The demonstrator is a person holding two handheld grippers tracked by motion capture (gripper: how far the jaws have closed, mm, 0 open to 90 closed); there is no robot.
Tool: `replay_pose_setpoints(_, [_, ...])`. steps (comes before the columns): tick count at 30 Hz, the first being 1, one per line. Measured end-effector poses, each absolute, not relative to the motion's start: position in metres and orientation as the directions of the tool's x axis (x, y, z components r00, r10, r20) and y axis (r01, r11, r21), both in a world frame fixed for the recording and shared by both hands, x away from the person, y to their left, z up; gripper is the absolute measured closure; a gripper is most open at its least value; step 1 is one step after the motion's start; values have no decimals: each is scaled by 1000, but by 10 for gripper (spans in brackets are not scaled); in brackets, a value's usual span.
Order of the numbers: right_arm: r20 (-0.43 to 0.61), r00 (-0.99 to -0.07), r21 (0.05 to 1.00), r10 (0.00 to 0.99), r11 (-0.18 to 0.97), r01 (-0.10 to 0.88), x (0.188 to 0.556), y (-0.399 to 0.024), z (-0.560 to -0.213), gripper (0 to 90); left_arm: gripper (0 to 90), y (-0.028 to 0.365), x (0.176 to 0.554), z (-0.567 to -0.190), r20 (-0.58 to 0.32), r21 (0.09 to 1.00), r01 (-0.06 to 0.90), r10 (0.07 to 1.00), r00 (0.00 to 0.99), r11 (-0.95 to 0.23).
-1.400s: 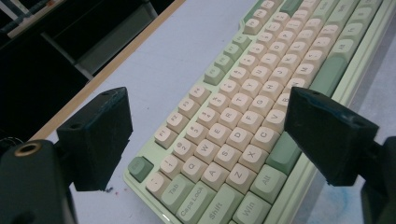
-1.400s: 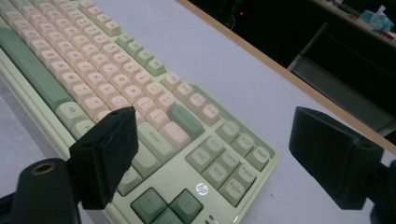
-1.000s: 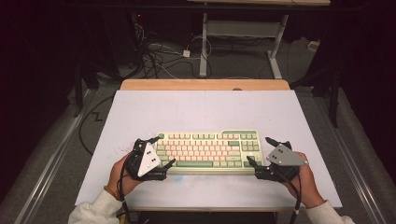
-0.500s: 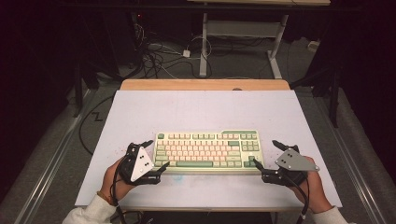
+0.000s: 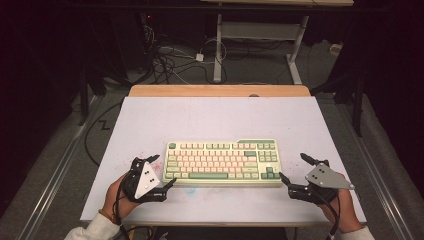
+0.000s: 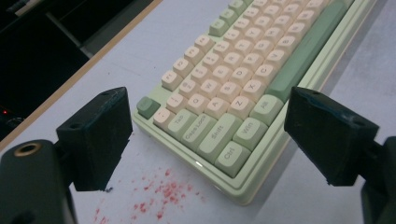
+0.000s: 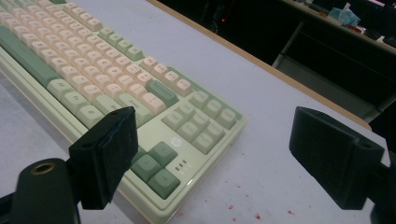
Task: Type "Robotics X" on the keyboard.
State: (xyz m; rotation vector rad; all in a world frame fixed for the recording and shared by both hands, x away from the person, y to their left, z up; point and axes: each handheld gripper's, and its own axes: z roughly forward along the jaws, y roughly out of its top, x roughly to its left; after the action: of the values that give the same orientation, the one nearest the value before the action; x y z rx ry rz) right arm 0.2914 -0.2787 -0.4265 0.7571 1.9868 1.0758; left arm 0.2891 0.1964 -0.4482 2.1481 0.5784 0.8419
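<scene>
Drawn back toward the near edge since a second ago: both claws, off the ends of the keyboard (image 5: 223, 162), which lies where it lay.

Left claw (image 5: 164, 172): gaping wide, gripping nothing. Seen along its own jaws, the keyboard's lower-left corner sits ahead and between them, apart from both pads; Ctrl, Win, Shift and Caps Lock legible, farther rows running out of frame at the top. Speckled with red flecks (image 6: 161, 196) on the tabletop (image 6: 140, 51) just before the jaws. Jaw bases and the right jaw's outer side cut off by the frame edges.

Right claw (image 5: 292, 169): equally wide, empty. Ahead of it and to its left, the keyboard's right end with the green arrow keys and number block; the near arrow cluster partly masked by the left jaw. Small marks beside the arrow keys too fine to read. A few more red specks on the tabletop between the jaws. Beyond the far rim, only dark shapes, hard to make out.

From above: hands wrapped round both claw bodies, forearms clipped by the bottom edge, grey plates covering much of each claw, cables trailing out of frame.
</scene>
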Motion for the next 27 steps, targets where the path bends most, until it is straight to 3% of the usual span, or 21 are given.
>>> replay_pose_setpoints(16, [-295,-550,868,781,460,188,278,-295,-451,155,144,205,276,-470,346,758,196,638,688,-622])
replay_pose_setpoints(27, [-313,-548,873,776,462,155,273,-292,-445,154,143,207,272,-471,348,758,182,625,699,-626])
